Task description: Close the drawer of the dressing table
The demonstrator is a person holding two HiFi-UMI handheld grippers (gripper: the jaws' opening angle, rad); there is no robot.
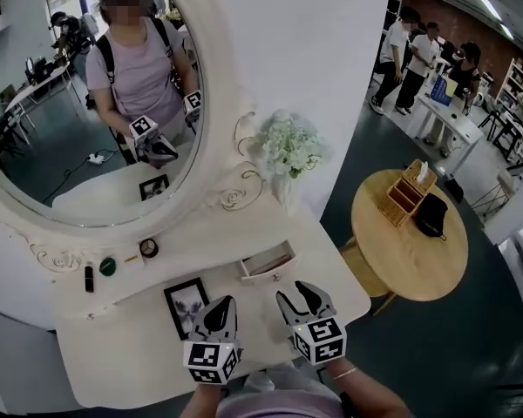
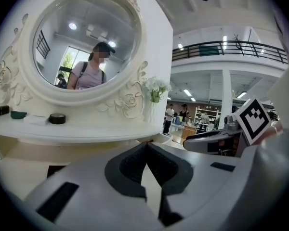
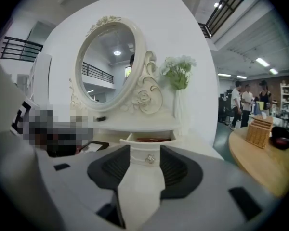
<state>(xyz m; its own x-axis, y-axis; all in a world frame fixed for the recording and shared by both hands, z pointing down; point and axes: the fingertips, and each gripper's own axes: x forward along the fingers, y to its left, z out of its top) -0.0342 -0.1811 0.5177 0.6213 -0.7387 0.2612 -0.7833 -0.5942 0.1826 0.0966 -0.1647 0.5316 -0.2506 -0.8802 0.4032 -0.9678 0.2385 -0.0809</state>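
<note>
The white dressing table [image 1: 139, 355] has a small drawer [image 1: 266, 262] pulled out under its shelf, with something reddish-brown inside. In the right gripper view the drawer front [image 3: 149, 139] and its small round knob [image 3: 150, 159] show between the jaws. My right gripper [image 1: 298, 296] [image 3: 144, 150] is open, just in front of the drawer and apart from it. My left gripper [image 1: 221, 305] [image 2: 145, 146] hovers over the tabletop left of the drawer, its tips together and nothing in them.
A black photo frame [image 1: 187, 303] lies beside the left gripper. The oval mirror [image 1: 96, 85] and a vase of white flowers [image 1: 289, 151] stand behind. A lipstick [image 1: 89, 277], green lid [image 1: 107, 266] and black jar [image 1: 148, 248] sit on the shelf. A round wooden table [image 1: 410, 242] stands right.
</note>
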